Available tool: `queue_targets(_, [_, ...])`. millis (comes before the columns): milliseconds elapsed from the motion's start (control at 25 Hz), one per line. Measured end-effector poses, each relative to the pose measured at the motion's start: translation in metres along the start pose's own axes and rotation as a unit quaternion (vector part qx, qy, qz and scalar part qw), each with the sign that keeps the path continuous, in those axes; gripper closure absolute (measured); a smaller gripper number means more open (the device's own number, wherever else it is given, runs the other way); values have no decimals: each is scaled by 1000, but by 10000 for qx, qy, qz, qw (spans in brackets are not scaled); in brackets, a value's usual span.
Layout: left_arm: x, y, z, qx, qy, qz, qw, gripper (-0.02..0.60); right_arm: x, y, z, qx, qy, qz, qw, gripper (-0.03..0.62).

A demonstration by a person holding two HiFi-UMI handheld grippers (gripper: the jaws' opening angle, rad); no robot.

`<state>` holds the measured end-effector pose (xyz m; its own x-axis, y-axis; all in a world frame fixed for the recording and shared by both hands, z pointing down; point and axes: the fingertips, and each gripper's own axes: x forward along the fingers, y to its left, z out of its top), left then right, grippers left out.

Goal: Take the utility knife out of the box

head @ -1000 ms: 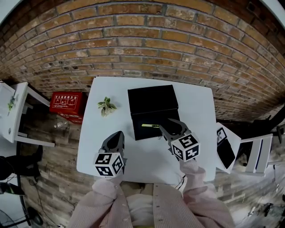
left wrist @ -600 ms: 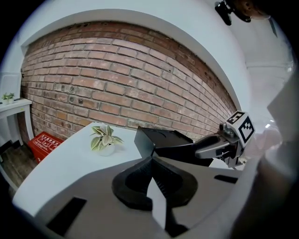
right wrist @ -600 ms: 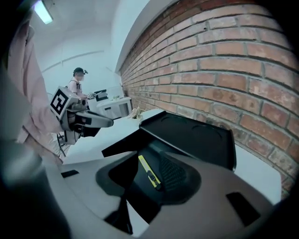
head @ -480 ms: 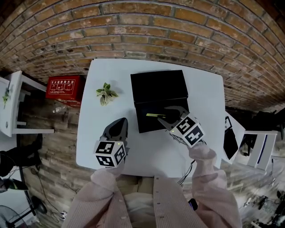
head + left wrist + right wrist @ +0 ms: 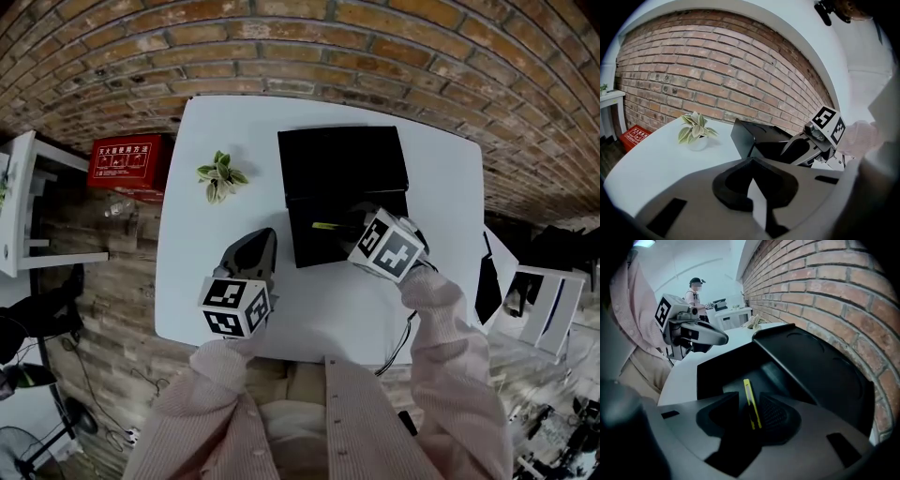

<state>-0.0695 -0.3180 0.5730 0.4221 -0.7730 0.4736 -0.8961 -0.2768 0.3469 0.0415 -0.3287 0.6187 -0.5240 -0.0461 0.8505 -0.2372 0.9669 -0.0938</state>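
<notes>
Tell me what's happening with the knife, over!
Left gripper shut, empty, above table. Right gripper open inside box, fingers either side of utility knife. Nothing blocking.

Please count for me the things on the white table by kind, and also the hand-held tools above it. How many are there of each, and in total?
Black open box: 1
Yellow utility knife, lying inside the box: 1
Small potted plant with green and white leaves: 1
Grey hand-held tools: 2, the left tool and the right tool
Total: 5
</notes>
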Motion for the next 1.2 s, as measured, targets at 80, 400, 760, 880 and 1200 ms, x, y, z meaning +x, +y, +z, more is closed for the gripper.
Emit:
queue_targets(80, [1,0,-2,-11,32,-15,10000,589,3,1,-1,-34,97,83,9999,451])
queue_targets(400, [1,2,-5,-23,98,-8,9999,589,10,-1,-4,-313,347,60,9989,485])
queue_targets(760, [2,0,-7,-23,123,-33,9999,589,14,0,-10,-507,512,-23,9974,537])
queue_targets(880, [2,-1,-6,-17,98,-49,9999,589,12,0,-8,-568,536,-50,9969,539])
queue_targets(1200, [-5,-3,0,6,-35,-61,10000,589,0,-2,1,-492,277,-251,9981,540])
